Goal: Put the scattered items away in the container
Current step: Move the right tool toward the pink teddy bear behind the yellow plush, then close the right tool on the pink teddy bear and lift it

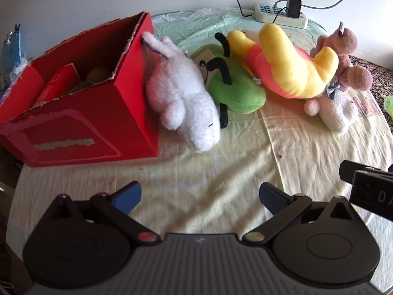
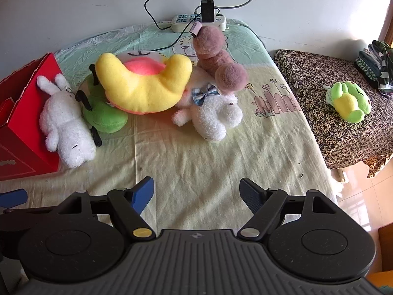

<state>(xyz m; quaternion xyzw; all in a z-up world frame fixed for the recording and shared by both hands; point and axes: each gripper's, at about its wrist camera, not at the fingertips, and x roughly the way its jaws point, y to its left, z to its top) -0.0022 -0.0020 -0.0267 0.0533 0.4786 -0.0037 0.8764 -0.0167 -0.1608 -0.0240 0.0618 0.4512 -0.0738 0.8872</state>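
A red cardboard box point(image 1: 86, 113) point(image 2: 22, 132) stands open at the left with a few items inside. A white plush rabbit point(image 1: 184, 95) point(image 2: 66, 125) leans against its side. Beside it lie a green plush point(image 1: 235, 91) point(image 2: 103, 118), a yellow and pink plush point(image 1: 292, 64) point(image 2: 145, 86), a brown plush point(image 1: 343, 54) point(image 2: 218, 56) and a white plush with a bow point(image 1: 336, 110) point(image 2: 213, 113). My left gripper point(image 1: 200, 195) hangs open over bare sheet. My right gripper point(image 2: 196, 191) is open with nothing between its fingers.
A power strip point(image 1: 280, 16) point(image 2: 196, 22) with a charger and cables lies at the far edge by the wall. A patterned stool point(image 2: 339, 113) at the right carries a small green and yellow plush point(image 2: 348, 103) and folded cloth point(image 2: 375, 66).
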